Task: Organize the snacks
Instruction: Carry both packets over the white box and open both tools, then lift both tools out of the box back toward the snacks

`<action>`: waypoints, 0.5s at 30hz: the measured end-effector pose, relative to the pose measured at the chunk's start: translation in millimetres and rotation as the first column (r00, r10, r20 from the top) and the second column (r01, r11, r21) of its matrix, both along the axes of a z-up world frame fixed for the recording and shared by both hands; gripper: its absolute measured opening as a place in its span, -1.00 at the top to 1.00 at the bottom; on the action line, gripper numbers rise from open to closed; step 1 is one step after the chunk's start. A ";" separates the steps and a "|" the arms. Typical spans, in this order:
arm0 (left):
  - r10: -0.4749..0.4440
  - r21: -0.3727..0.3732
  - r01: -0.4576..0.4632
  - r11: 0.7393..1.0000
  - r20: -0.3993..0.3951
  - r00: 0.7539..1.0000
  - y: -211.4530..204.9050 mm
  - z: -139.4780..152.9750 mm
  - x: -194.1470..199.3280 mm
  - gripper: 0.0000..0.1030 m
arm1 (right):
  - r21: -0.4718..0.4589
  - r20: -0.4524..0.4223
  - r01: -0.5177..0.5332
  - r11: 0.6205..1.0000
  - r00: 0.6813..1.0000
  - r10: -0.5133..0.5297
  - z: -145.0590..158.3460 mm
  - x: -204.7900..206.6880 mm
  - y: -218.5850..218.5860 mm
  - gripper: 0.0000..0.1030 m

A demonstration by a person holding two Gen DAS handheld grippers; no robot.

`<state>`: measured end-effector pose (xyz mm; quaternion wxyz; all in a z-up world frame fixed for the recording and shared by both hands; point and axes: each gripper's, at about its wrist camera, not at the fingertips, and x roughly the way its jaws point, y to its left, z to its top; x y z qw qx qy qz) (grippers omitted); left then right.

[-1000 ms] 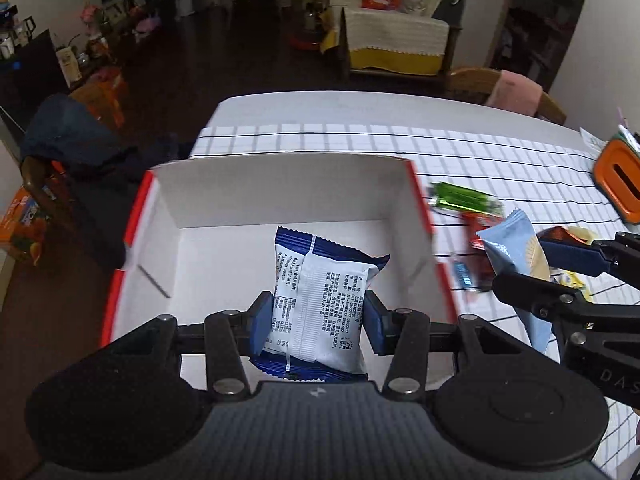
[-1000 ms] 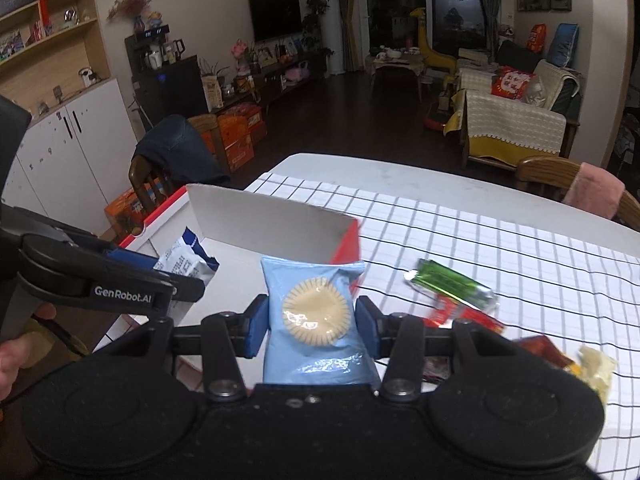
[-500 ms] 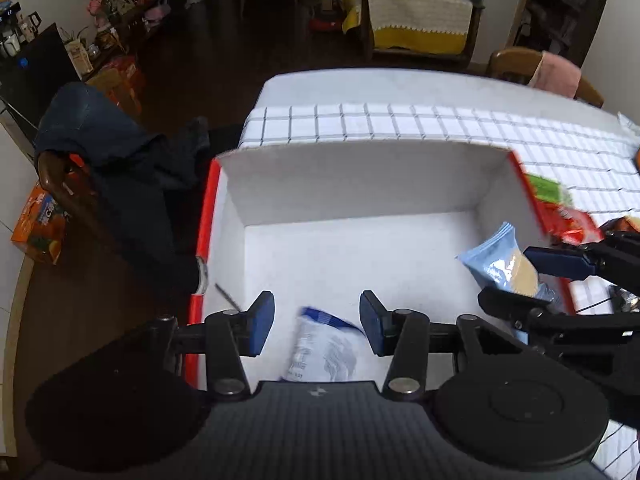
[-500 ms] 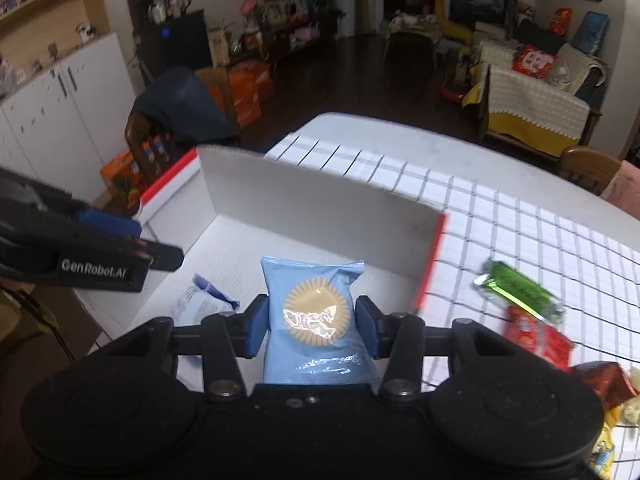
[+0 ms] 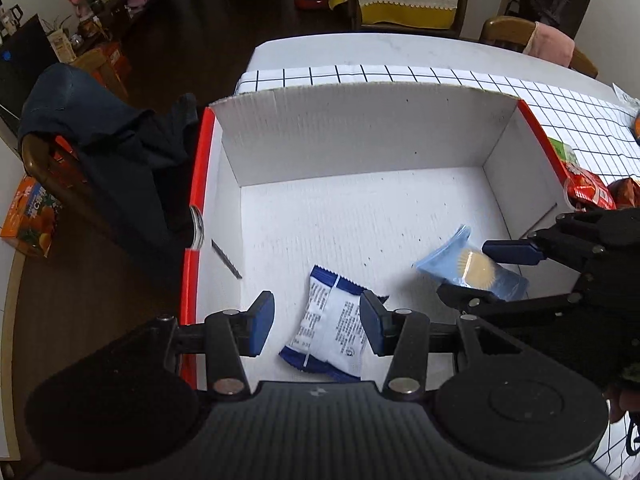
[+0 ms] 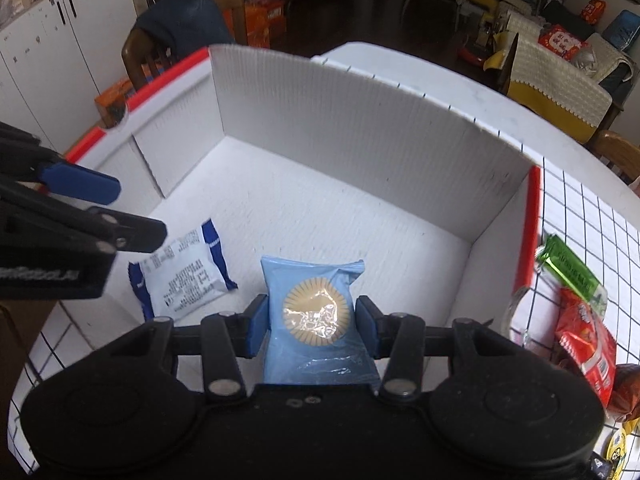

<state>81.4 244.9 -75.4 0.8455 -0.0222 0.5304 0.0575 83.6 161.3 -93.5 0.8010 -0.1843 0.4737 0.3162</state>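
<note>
A white cardboard box [image 5: 360, 136] with red rims stands on the checked tablecloth; it also shows in the right wrist view [image 6: 360, 128]. A white-and-blue snack packet [image 5: 334, 326] lies on the box floor, seen too in the right wrist view [image 6: 180, 272]. My left gripper [image 5: 316, 328] is open above it, not touching it. My right gripper [image 6: 312, 326] is shut on a light-blue cookie packet [image 6: 316, 316] and holds it inside the box; that packet shows in the left wrist view [image 5: 472, 270].
Loose snacks lie on the cloth right of the box: a green bar [image 6: 572, 268], a red packet [image 6: 588, 352] and darker wrappers. A chair with a dark jacket [image 5: 100, 140] stands left of the table. The table edge runs close to the box's left side.
My left gripper opened and the white-and-blue packet dropped onto the box floor. My right gripper carried the light-blue packet over the box wall and down inside.
</note>
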 end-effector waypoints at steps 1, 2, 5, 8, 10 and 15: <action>-0.002 -0.002 0.002 1.000 0.000 1.000 0.0 -0.2 -0.8 0.10 | -0.005 -0.001 0.001 1.000 1.000 -0.001 -1.2 -0.4 0.6 0.12; -0.002 -0.002 0.002 1.000 0.000 1.000 -0.4 0.0 -2.2 0.10 | -0.005 -0.001 0.003 1.000 1.000 -0.003 -1.7 0.1 0.3 0.12; -0.004 -0.009 0.004 1.000 0.004 1.000 0.5 0.9 -3.9 0.10 | -0.006 -0.007 0.009 1.000 1.000 -0.009 -2.3 -0.8 1.2 0.12; -0.011 -0.012 0.011 1.000 0.016 1.000 0.2 4.1 -7.4 0.10 | 0.010 -0.003 0.024 1.000 1.000 -0.024 1.6 -2.9 -2.2 0.11; -0.017 -0.017 0.017 1.000 0.024 1.000 -1.5 7.3 -10.3 0.10 | 0.032 -0.003 0.038 0.999 0.999 -0.038 7.0 -4.4 -7.3 0.11; -0.039 -0.020 0.040 0.999 0.057 0.998 -7.9 18.6 -18.0 0.10 | 0.107 -0.003 0.075 0.991 0.997 -0.075 26.2 -8.8 -22.8 0.09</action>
